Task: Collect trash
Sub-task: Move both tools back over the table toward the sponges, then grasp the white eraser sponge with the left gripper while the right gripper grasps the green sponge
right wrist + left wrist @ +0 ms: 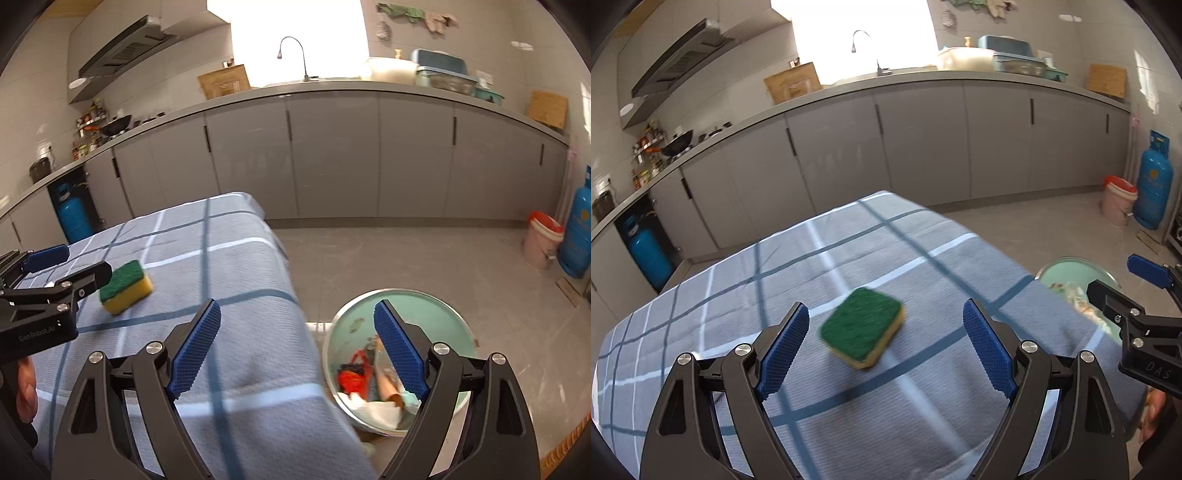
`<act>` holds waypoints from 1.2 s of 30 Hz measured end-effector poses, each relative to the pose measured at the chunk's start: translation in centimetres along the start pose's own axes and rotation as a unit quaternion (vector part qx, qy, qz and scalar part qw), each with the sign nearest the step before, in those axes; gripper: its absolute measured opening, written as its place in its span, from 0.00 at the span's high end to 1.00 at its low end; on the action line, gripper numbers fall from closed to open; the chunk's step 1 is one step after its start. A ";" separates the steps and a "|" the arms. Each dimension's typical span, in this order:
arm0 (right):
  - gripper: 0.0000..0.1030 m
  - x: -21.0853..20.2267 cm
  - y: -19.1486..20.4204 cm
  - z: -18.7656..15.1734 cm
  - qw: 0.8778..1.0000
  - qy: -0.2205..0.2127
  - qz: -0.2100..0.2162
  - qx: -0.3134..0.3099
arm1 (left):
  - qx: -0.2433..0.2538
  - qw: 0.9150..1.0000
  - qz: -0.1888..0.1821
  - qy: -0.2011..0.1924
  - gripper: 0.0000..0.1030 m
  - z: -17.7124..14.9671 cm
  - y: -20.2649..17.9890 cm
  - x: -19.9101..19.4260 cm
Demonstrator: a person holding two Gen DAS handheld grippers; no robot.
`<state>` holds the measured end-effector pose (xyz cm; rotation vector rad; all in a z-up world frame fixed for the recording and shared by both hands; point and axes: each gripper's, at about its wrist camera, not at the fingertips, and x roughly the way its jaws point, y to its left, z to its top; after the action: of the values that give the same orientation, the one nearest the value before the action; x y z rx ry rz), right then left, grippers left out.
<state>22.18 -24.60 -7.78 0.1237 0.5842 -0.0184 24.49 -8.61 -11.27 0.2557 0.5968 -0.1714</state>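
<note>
A green-and-yellow sponge (862,328) (125,282) lies on the blue checked tablecloth (923,387) (240,332). My left gripper (886,308) (79,264) hovers just before the sponge, open, with nothing between its blue pads. My right gripper (298,306) (1119,280) is open too and empty. It hangs over the table's right edge and a round mint-green trash bin (428,306) (1071,267) on the floor. Inside the bin lie a red wrapper (352,374), white paper (384,410) and other scraps.
Grey kitchen cabinets (923,147) under a counter with a sink tap (866,48) run along the far wall. A pink bucket with a red lid (543,240) and a blue gas cylinder (580,236) stand at the right. Another blue cylinder (650,251) sits at the left.
</note>
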 end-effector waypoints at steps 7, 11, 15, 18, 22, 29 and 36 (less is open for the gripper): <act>0.15 0.8 4.5 0.8 0.999 0.000 0.029 -0.027 | -0.042 0.998 0.042 0.023 0.18 -1.9 5.8 0.4; 0.14 1.2 6.4 0.9 0.999 0.004 0.039 -0.038 | -0.062 0.996 0.058 0.029 0.18 -2.8 8.3 0.5; 0.12 1.5 8.1 1.2 0.998 0.005 0.051 -0.048 | -0.075 0.994 0.080 0.032 0.12 -3.6 10.6 0.5; 0.12 1.9 9.5 1.3 0.996 0.004 0.060 -0.059 | -0.088 0.990 0.106 0.039 0.11 -4.5 13.0 0.7; 0.10 2.4 11.3 1.6 0.995 0.005 0.072 -0.068 | -0.111 0.983 0.137 0.049 0.11 -5.6 16.6 1.0; 0.08 3.6 14.2 1.8 0.992 0.014 0.088 -0.091 | -0.130 0.980 0.126 0.076 0.11 -7.2 19.2 2.4; 0.07 5.7 16.1 1.5 0.990 0.040 0.087 -0.103 | -0.131 0.982 0.107 0.090 0.10 -7.7 19.1 3.4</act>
<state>28.62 -8.68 -7.90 -0.0252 0.6493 0.2172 27.56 11.52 -15.74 0.0791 0.7582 0.1394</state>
